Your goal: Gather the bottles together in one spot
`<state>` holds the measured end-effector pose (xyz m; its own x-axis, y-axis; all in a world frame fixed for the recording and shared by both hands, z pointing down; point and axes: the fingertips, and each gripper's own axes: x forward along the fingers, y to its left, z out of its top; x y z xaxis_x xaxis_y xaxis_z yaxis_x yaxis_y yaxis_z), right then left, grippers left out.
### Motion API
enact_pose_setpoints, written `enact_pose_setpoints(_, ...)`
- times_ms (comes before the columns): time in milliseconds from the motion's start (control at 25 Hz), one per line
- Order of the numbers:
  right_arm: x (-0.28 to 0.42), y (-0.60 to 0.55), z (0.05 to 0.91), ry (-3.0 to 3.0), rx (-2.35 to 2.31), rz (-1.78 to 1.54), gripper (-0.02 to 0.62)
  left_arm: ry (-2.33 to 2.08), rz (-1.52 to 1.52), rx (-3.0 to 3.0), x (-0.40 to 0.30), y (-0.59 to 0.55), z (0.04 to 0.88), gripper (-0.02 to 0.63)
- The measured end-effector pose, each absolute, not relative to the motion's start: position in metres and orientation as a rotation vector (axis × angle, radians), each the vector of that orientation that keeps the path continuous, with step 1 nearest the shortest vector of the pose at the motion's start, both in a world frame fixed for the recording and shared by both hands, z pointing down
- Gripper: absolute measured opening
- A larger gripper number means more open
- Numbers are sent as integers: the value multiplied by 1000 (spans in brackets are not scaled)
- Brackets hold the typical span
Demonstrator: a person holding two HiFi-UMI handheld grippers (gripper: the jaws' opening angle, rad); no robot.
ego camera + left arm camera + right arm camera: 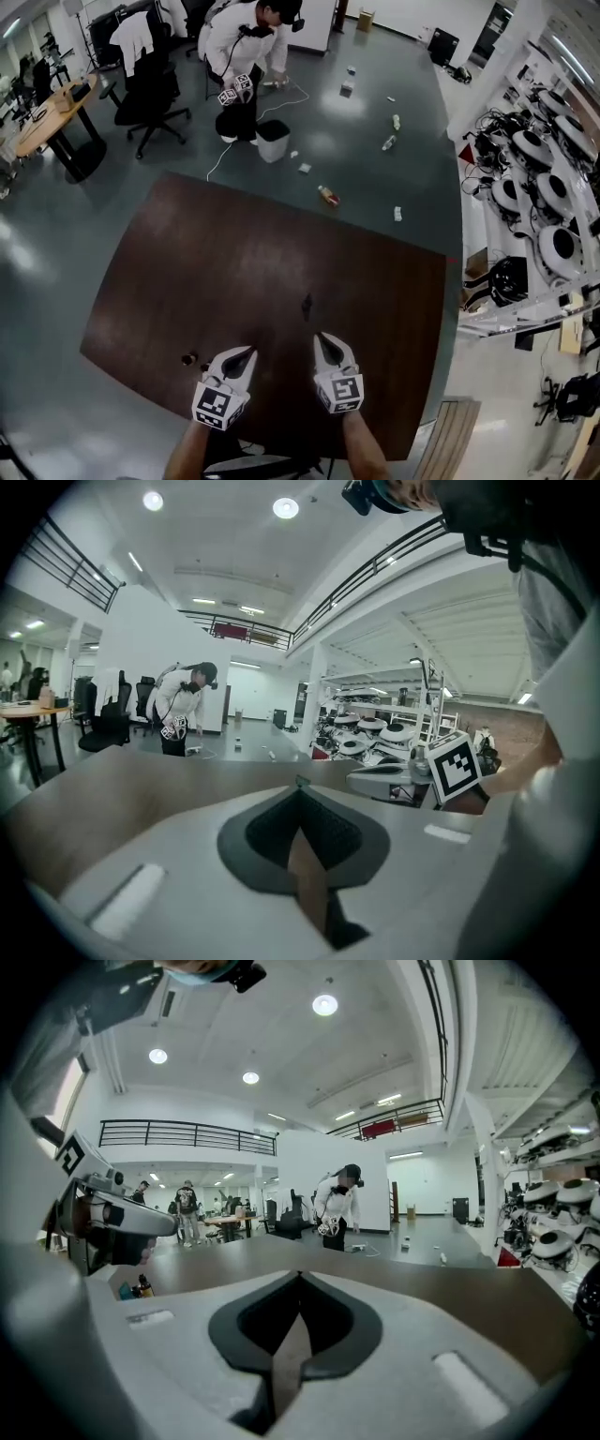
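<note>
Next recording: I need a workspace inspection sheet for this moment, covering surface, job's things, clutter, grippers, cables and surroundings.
Surface: dark brown table, mostly bare.
Job's things: small bottle near the table's left edge; floor bottles scattered beyond the table.
Clutter: dark item mid-table, too small to identify; teal item beside the small bottle.
Grippers: left gripper and right gripper both shut, nothing held.
Cables: white cable on the floor near a crouching person.
Surroundings: white bin, office chairs, racks of round white devices.
</note>
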<state>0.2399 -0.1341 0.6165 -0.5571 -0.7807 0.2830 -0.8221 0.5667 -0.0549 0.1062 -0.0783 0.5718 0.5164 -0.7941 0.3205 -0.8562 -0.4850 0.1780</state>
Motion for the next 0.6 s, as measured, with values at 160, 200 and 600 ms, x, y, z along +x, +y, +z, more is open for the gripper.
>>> enact_pose_setpoints(160,236,-148,623,-2576,1325,262,2,-1381,309,2420,106,-86,575,1)
enact_pose_setpoints(200,235,-151,624,-2579,1322,261,2,-1379,314,2412,106,-86,577,2)
enact_pose_setpoints(600,231,-175,656,-2569,1292,329,89,-1354,310,2380,113,-79,599,2)
